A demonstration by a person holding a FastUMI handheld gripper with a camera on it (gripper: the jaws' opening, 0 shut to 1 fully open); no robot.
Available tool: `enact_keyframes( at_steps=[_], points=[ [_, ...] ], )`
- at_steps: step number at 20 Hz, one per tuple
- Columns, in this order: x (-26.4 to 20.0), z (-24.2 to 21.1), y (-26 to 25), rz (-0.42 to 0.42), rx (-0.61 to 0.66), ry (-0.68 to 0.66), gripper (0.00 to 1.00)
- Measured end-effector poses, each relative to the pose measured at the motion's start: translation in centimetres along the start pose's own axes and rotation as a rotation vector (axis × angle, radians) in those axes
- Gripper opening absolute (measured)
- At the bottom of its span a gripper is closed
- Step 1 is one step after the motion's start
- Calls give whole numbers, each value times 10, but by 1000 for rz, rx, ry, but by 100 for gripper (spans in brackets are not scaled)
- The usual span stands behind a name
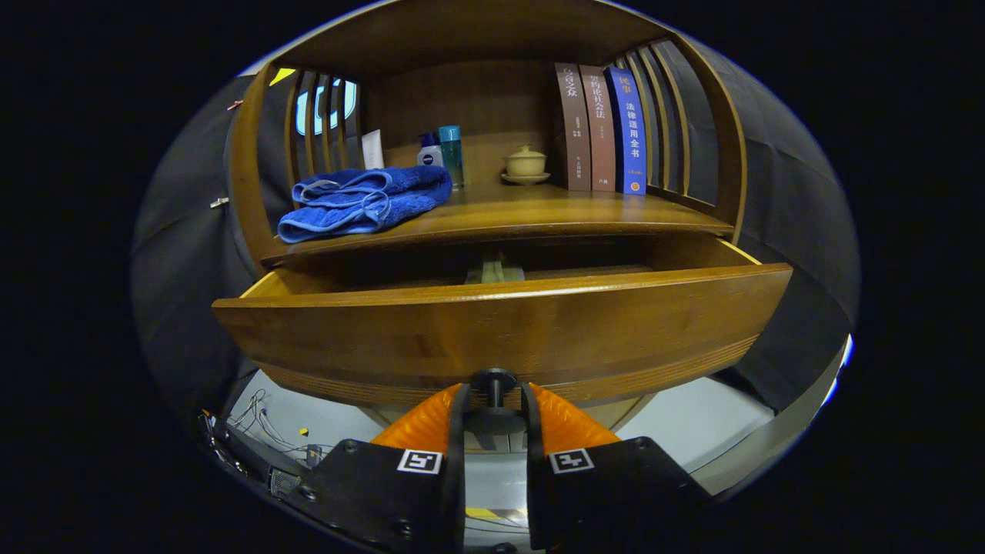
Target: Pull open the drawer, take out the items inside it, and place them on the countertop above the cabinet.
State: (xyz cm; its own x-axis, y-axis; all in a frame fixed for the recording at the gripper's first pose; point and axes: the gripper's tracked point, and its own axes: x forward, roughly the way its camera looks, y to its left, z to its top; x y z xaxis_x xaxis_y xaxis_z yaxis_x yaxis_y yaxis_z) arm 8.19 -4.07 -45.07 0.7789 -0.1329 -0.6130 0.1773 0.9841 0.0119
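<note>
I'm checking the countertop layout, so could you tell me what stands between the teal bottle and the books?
In the gripper view, a lidded cream cup on a saucer stands between the teal bottle and the books.

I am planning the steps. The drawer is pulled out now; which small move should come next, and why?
Probably open the tongs and let go of the knob. The drawer already stands well out from under the countertop, and a pale item shows inside, so the tongs must be free to reach it.

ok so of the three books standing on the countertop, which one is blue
The blue book is the outermost of the three, next to the cabinet's slatted side; the two brown books stand between it and the lidded cup. The hand-held gripper sits closed around the drawer knob.
</note>
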Motion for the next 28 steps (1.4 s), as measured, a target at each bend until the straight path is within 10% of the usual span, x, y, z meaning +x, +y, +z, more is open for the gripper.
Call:
enact_keyframes(
  at_steps=[21,26,28],
  points=[
    [-83,-60,-4,-8,13,80,36],
    [-101,-57,-8,-16,6,103,54],
    [-118,-52,-8,-20,12,111,84]
  ],
)
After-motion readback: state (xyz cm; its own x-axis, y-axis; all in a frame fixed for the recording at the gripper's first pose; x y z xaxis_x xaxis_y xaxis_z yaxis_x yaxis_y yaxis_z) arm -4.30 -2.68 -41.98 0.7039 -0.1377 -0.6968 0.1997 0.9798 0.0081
